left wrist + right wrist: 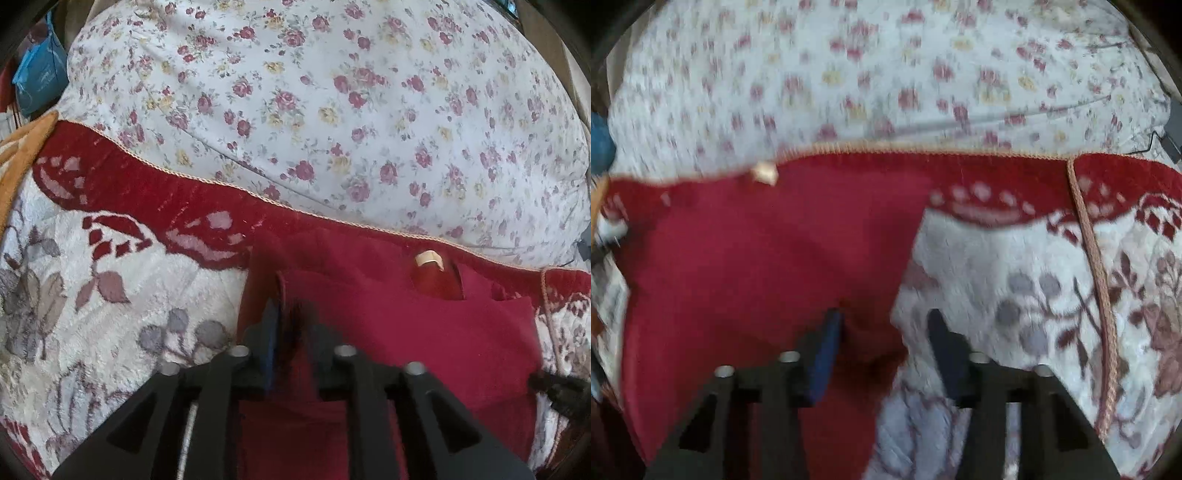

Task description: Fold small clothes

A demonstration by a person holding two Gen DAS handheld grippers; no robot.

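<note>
Both wrist views close, steeply down; share red garment (424, 325) (746, 258), floral sheet (332, 92) (886, 74).

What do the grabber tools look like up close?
Both are black plastic. The left gripper and right gripper each have two jaws lined with dark blue pads, angular frames with triangular cut-outs, and round silver bolt heads on top. No sleeve or hand shows.
</note>
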